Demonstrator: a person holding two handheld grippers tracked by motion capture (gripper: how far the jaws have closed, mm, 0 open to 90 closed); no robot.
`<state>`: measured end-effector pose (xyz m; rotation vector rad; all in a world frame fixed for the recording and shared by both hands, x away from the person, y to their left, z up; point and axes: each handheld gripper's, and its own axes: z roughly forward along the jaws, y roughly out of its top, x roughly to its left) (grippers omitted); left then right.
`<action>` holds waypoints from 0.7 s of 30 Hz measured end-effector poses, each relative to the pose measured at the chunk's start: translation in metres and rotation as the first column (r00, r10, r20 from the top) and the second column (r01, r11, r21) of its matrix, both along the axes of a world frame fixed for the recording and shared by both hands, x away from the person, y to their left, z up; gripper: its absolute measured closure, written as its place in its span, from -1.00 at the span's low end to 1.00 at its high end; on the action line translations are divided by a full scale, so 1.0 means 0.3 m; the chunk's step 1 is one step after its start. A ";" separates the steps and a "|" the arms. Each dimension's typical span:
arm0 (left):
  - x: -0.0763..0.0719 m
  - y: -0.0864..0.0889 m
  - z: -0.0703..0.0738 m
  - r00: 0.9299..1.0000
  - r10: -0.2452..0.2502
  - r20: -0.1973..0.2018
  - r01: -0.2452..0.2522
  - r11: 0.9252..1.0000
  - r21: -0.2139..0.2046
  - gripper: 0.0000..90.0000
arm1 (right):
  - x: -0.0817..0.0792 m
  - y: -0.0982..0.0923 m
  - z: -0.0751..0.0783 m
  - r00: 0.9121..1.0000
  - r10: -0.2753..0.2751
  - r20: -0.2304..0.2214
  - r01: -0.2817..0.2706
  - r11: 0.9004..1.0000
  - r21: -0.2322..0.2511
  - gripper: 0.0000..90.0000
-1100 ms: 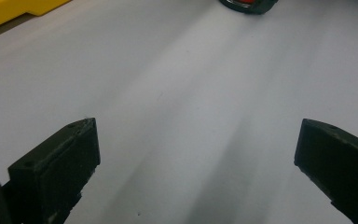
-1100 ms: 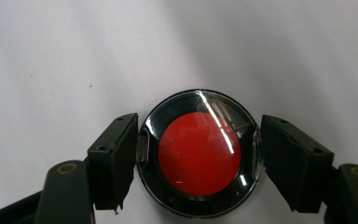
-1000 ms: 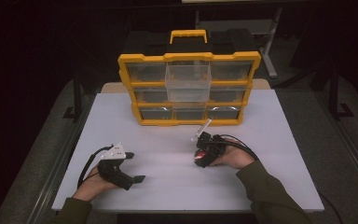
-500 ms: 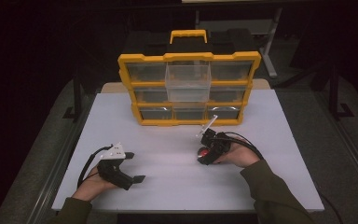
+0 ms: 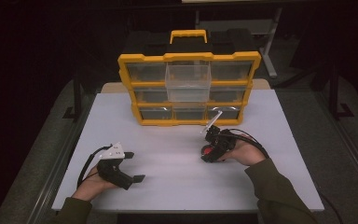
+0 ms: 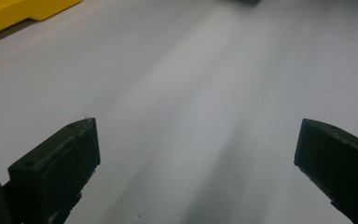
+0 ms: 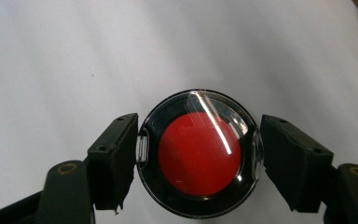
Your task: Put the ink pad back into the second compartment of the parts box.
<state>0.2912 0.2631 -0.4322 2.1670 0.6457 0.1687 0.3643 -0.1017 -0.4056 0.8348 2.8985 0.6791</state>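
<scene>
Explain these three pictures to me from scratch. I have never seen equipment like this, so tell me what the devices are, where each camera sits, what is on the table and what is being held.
There is no robot: a person holds a hand-operated two-jaw gripper in each hand. The high view looks down on a white table from above the person's side. At the back stands a yellow organizer with clear drawers, one pulled out. The other two pictures come from cameras riding on the grippers, looking along their black jaws. The left gripper rests on the table, jaws wide apart, with nothing between them. The right gripper has its jaws closed against the sides of a round red case with a clear lid, which sits on the table.
</scene>
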 end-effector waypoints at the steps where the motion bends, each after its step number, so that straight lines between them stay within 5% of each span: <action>1: 0.000 0.000 0.000 1.000 0.001 0.001 -0.001 1.000 0.001 -1.00 | 0.002 -0.004 0.006 1.000 0.001 0.005 -0.001 1.000 -0.008 -0.36; 21: -0.003 0.002 0.003 1.000 0.005 0.007 -0.005 1.000 -0.007 -1.00 | 0.008 -0.053 0.126 0.999 -0.012 0.034 0.012 1.000 0.006 -0.36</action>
